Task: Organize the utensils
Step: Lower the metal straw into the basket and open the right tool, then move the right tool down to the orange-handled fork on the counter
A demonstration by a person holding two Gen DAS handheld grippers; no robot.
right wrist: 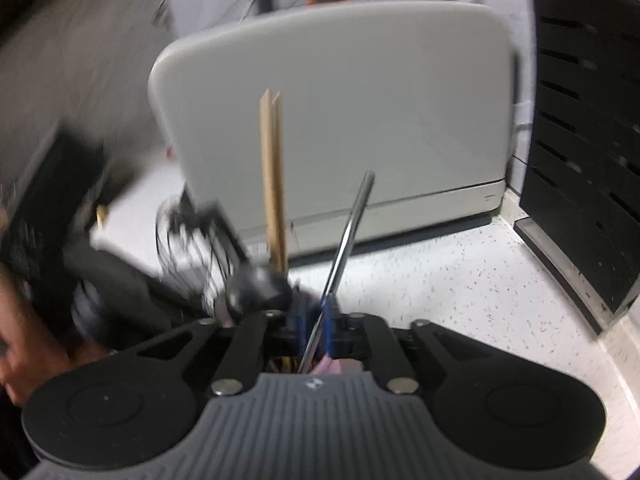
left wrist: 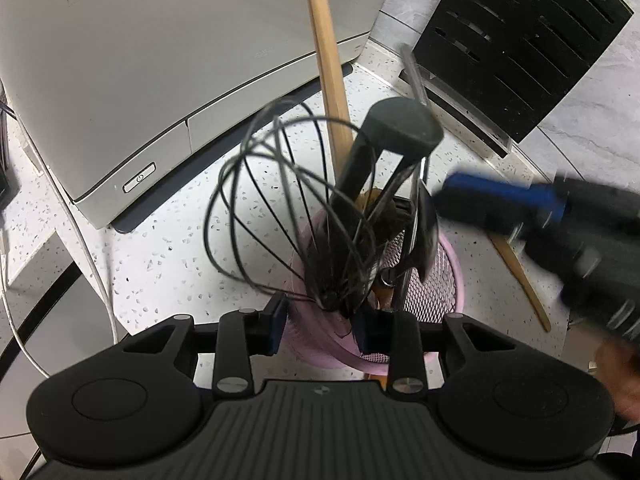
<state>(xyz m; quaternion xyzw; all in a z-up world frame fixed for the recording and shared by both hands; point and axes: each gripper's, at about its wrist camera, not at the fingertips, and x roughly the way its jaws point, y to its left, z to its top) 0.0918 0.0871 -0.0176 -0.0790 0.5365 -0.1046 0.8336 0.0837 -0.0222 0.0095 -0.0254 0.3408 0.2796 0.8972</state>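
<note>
A pink mesh utensil holder (left wrist: 436,280) stands on the speckled counter. It holds a black wire whisk (left wrist: 280,200), a black-handled utensil (left wrist: 400,124), a wooden utensil (left wrist: 328,60) and a metal utensil (left wrist: 420,224). My left gripper (left wrist: 320,322) is open, its fingers on either side of the holder's near rim. My right gripper (right wrist: 314,320) is shut on the thin metal utensil (right wrist: 352,224) above the holder (right wrist: 330,366). It also shows blurred in the left wrist view (left wrist: 472,192). The wooden utensil (right wrist: 273,176) stands upright beside it.
A grey appliance (left wrist: 160,60) stands behind the holder, also in the right wrist view (right wrist: 340,112). A black knife block (left wrist: 520,40) leans at the back right (right wrist: 584,176). A wooden stick (left wrist: 524,284) lies on the counter right of the holder. White cables (left wrist: 96,272) run at left.
</note>
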